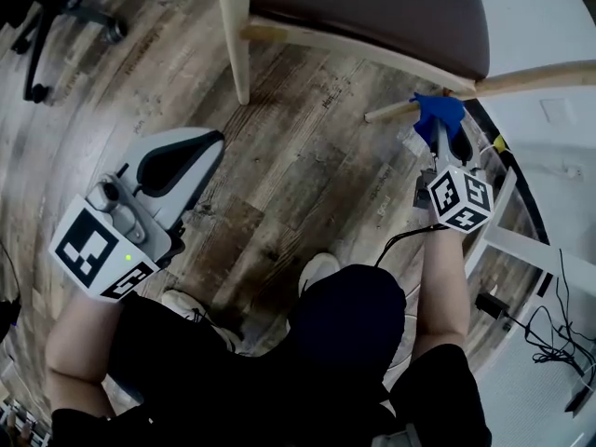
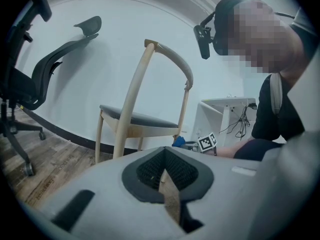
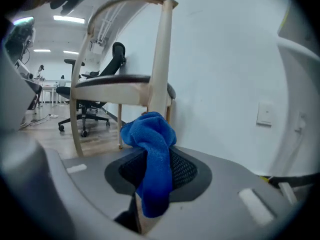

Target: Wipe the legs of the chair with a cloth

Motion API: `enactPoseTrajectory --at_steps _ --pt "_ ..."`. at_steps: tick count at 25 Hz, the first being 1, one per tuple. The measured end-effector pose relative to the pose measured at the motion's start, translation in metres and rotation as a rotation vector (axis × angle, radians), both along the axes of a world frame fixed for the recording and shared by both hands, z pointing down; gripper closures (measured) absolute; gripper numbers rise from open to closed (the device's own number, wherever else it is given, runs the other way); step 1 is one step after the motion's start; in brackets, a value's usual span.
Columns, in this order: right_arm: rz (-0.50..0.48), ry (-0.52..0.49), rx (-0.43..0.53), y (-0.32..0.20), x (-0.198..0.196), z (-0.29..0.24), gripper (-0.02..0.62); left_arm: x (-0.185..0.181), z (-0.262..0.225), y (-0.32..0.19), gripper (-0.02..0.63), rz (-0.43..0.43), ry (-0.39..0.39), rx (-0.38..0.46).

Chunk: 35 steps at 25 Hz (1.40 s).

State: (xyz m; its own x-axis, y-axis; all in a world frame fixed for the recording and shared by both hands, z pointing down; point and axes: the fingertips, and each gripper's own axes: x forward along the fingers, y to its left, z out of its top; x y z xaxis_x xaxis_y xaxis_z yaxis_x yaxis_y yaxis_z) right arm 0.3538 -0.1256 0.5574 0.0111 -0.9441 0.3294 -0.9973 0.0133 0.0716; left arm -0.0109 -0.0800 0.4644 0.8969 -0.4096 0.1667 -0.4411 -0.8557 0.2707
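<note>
A wooden chair with a dark brown seat [image 1: 391, 7] stands at the top of the head view. One pale leg [image 1: 236, 35] comes down at the left. Another leg [image 1: 503, 82] slants across at the right. My right gripper [image 1: 436, 127] is shut on a blue cloth [image 1: 440, 108], and the cloth lies against the lower end of that slanted leg. In the right gripper view the blue cloth [image 3: 152, 149] hangs from the shut jaws in front of a chair leg [image 3: 161, 59]. My left gripper [image 1: 216, 140] is shut on nothing, low at the left, away from the chair [image 2: 145, 119].
A black office chair base [image 1: 56, 17] sits on the wood floor at the top left. A white desk frame [image 1: 521, 240] and black cables [image 1: 559, 333] run along the wall at the right. The person's shoes [image 1: 317, 270] are below the chair.
</note>
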Motion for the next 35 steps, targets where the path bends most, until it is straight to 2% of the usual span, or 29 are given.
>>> enactPoseTrajectory --at_steps 7,10,13,18,24,27,30,35 --pt "0.003 0.139 0.15 0.002 -0.009 -0.071 0.477 -0.002 -0.006 0.0 0.6 -0.006 0.013 0.007" --pt "-0.038 0.191 0.176 -0.001 -0.028 -0.083 0.477 -0.003 -0.006 0.001 0.601 -0.007 0.009 0.008" --pt "-0.096 0.203 0.194 -0.009 -0.054 -0.091 0.477 -0.004 -0.007 0.001 0.6 -0.009 0.011 0.014" --pt "-0.194 0.137 0.229 -0.019 -0.111 -0.097 0.477 -0.005 -0.014 0.003 0.6 -0.01 0.02 0.028" --pt "-0.421 0.035 0.252 -0.036 -0.217 -0.101 0.477 -0.011 -0.015 0.004 0.601 -0.017 0.016 0.029" --pt "-0.514 -0.046 0.233 -0.043 -0.261 -0.095 0.477 -0.015 -0.018 0.004 0.601 -0.025 0.02 0.033" --pt "-0.581 -0.108 0.192 -0.049 -0.294 -0.084 0.477 -0.019 -0.019 0.005 0.6 -0.029 0.024 0.029" --pt "-0.634 -0.111 0.18 -0.054 -0.324 -0.075 0.477 -0.027 -0.018 0.004 0.601 -0.04 0.034 0.014"
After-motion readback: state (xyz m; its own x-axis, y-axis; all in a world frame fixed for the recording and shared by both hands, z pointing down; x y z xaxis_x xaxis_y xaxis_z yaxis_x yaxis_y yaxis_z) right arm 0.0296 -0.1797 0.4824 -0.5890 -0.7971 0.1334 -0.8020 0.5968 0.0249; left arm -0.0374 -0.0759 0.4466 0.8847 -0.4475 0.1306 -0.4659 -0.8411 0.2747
